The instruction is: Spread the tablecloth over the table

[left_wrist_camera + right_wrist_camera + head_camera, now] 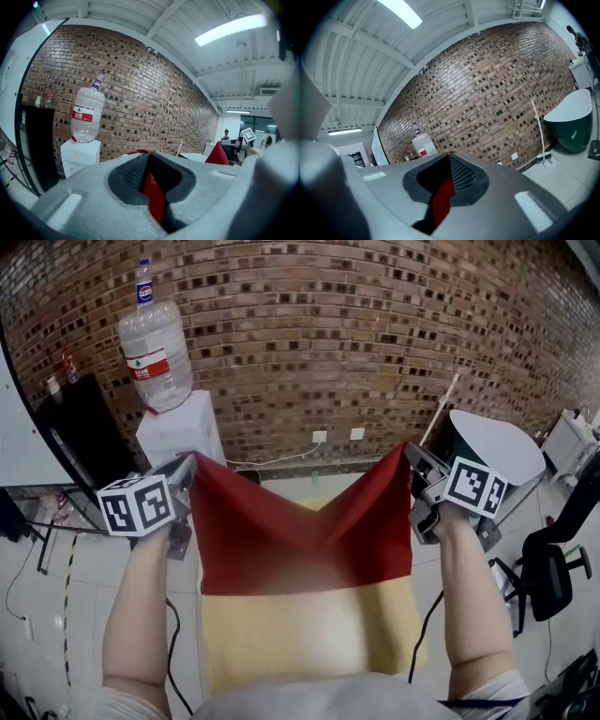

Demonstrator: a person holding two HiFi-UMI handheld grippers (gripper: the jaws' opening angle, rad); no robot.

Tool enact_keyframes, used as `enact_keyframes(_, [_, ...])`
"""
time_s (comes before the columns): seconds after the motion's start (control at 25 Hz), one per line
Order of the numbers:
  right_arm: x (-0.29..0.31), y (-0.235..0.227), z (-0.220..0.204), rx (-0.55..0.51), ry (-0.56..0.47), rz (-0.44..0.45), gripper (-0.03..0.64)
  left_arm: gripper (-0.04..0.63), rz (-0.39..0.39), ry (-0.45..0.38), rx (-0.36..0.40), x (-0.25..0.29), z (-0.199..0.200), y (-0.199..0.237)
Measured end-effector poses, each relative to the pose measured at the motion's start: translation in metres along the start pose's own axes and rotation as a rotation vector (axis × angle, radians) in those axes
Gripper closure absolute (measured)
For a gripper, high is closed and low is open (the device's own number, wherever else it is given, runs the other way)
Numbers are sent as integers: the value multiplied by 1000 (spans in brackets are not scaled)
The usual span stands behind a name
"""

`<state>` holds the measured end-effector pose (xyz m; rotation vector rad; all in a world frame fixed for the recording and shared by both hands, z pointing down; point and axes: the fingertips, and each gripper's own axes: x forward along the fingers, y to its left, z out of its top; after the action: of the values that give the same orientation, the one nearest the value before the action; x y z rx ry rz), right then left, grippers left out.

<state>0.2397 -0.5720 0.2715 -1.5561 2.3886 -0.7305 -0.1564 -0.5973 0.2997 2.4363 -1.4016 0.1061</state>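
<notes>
The left gripper (186, 470) clamps one red corner, the right gripper (414, 463) pinches the other, both jaws tight on the tablecloth (300, 540), stretched across mid-frame between them. Held high and wide, I'd say, so it can drape evenly over the yellow table (309, 629) below.

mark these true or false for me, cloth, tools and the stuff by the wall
1. The left tool is shut on a corner of the red tablecloth. True.
2. The right tool is open and empty. False: it is shut on the other corner.
3. The tablecloth lies flat across the table. False: it hangs lifted between the tools, sagging in the middle.
4. A water bottle sits upside down on a white dispenser by the brick wall. True.
</notes>
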Motion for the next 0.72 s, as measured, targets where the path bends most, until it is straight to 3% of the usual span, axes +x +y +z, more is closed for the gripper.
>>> enact_keyframes(0.4, [102,-31,66,-19,1,49,607,580,106,-10,84,79,74,53])
enact_keyframes(0.72, [160,-21,127,-73,-66,81,607,580,128,-127,124,113,159,77])
